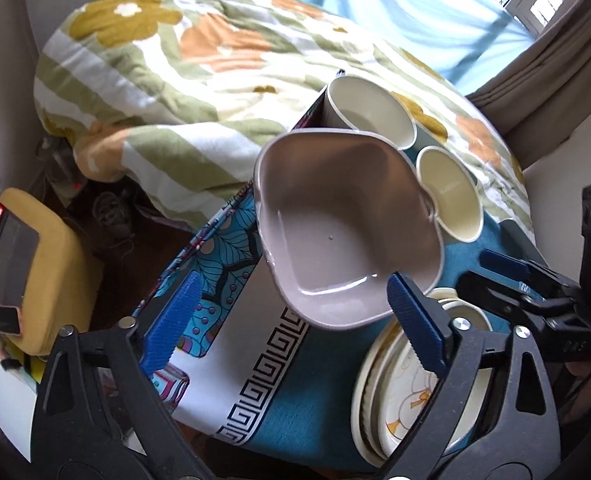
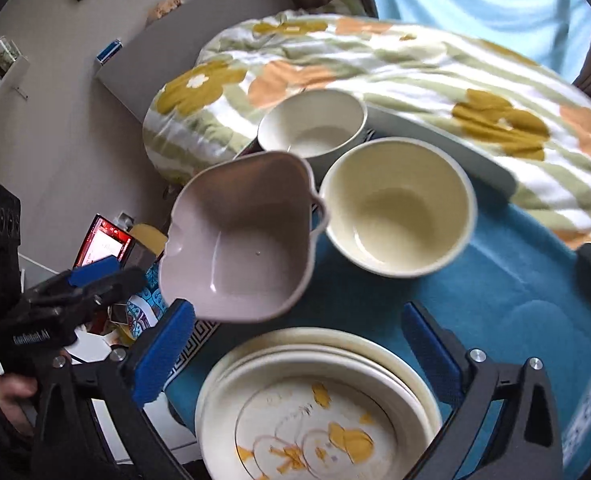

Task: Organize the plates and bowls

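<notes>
Both grippers point steeply down over a table [image 2: 515,288] draped in a teal patterned cloth [image 1: 255,364]. The left gripper [image 1: 291,320] has its jaws spread wide with nothing clamped; its right blue pad [image 1: 415,320] sits just at the near rim of a greyish-mauve square bowl [image 1: 343,232], though whether it touches cannot be told. The right gripper [image 2: 295,356] likewise has its jaws released, standing apart over a stack of cream plates [image 2: 315,400]; no pad presses on anything. The top plate [image 2: 315,436] carries a yellow and gold pattern. The square bowl, seen from the right wrist, lies just beyond the stack and to its left, tilted, with its lobed rim close to a cream round bowl [image 2: 399,208] on its right; contact between the two cannot be settled. A second cream bowl [image 2: 311,124] stands farther back, at the table's far edge, and looks raised on a dark base. Behind the table is a bed with a floral striped quilt [image 1: 155,80] in green, mustard and orange, and a pale blue curtain [image 1: 395,8] beyond it. Left of the table, low down, a yellow cushion [image 1: 55,264] and a red-edged lit screen [image 2: 107,244]. A hand [image 2: 11,396] grips the left gripper's handle in the right wrist view. Some motion blur on the quilt.
</notes>
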Demonstrator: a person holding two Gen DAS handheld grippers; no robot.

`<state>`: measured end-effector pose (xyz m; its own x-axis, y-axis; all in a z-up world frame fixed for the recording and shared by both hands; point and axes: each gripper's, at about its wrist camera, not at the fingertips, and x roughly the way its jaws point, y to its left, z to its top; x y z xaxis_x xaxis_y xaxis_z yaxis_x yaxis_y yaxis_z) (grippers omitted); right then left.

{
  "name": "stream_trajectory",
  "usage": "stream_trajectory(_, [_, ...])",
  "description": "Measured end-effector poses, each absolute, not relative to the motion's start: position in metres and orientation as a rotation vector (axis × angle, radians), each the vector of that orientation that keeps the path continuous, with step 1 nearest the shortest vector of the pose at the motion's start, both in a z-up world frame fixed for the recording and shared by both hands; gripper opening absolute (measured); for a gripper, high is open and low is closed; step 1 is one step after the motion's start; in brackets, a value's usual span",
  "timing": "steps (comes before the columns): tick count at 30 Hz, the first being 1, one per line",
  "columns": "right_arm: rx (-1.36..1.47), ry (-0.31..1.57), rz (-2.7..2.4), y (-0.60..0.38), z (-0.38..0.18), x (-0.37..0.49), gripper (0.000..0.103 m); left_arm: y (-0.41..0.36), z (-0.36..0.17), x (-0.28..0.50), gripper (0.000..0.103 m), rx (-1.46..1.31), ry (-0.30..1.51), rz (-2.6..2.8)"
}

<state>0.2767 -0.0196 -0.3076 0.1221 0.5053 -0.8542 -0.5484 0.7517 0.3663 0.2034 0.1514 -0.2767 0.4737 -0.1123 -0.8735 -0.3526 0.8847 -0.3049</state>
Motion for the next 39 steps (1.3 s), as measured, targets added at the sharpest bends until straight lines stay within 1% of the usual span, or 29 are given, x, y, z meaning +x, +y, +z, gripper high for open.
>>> stream_trajectory(1, [-0.028,1.247,0.779,-0.015,-0.314,0.281,0.080,0.153,-0.283,0.207,0.089,-0.495,1.091,0.149])
stream_trajectory(2, [-0.020,1.271,0.787,-0.009,-0.323,0.286,0.070,0.154,-0.289,0.212,0.089,-0.504,1.101,0.141])
stream_trajectory(4, [-0.014,1.289,0.786,-0.003,-0.331,0.291,0.066,0.155,-0.297,0.218,0.089,-0.505,1.111,0.119])
stream_trajectory(6, [0.003,1.297,0.788,0.004,-0.338,0.295,0.057,0.156,-0.304,0.226,0.085,-0.490,1.121,0.111])
stream_trajectory(7, [0.005,1.299,0.787,0.007,-0.340,0.297,0.055,0.157,-0.306,0.230,0.077,-0.490,1.125,0.107])
stream_trajectory(8, [0.001,1.297,0.780,0.009,-0.342,0.298,0.049,0.159,-0.309,0.233,0.069,-0.493,1.130,0.102])
stream_trajectory(9, [-0.006,1.294,0.772,0.011,-0.343,0.299,0.042,0.161,-0.311,0.236,0.065,-0.496,1.135,0.099])
stream_trajectory(10, [-0.011,1.291,0.765,0.011,-0.343,0.300,0.039,0.163,-0.313,0.239,0.060,-0.497,1.140,0.097])
stream_trajectory(11, [-0.020,1.285,0.752,0.011,-0.343,0.301,0.032,0.164,-0.315,0.241,0.059,-0.495,1.144,0.098])
stream_trajectory(12, [-0.032,1.273,0.743,0.012,-0.342,0.302,0.030,0.166,-0.318,0.245,0.057,-0.489,1.155,0.100])
stream_trajectory(13, [-0.042,1.263,0.739,0.012,-0.341,0.302,0.029,0.166,-0.320,0.247,0.048,-0.483,1.164,0.099])
stream_trajectory(14, [-0.044,1.260,0.740,0.013,-0.341,0.302,0.027,0.167,-0.323,0.250,0.033,-0.479,1.175,0.094])
stream_trajectory(16, [-0.062,1.253,0.725,0.014,-0.341,0.301,0.019,0.167,-0.328,0.252,0.018,-0.480,1.191,0.081])
stream_trajectory(17, [-0.073,1.250,0.715,0.015,-0.342,0.301,0.016,0.168,-0.329,0.252,0.015,-0.470,1.197,0.083])
stream_trajectory(19, [-0.071,1.245,0.708,0.014,-0.343,0.301,0.014,0.168,-0.329,0.252,0.013,-0.452,1.199,0.084])
stream_trajectory(23, [-0.049,1.238,0.705,0.013,-0.341,0.296,0.014,0.170,-0.322,0.250,0.013,-0.429,1.197,0.085])
stream_trajectory(27, [-0.038,1.197,0.713,0.010,-0.325,0.282,0.014,0.166,-0.298,0.243,0.013,-0.376,1.165,0.101])
stream_trajectory(32, [0.011,1.126,0.712,-0.012,-0.289,0.259,0.014,0.142,-0.256,0.227,0.013,-0.278,1.105,0.101])
stream_trajectory(39, [0.071,1.034,0.683,-0.078,-0.231,0.207,0.014,0.084,-0.196,0.194,0.013,-0.206,1.025,0.047])
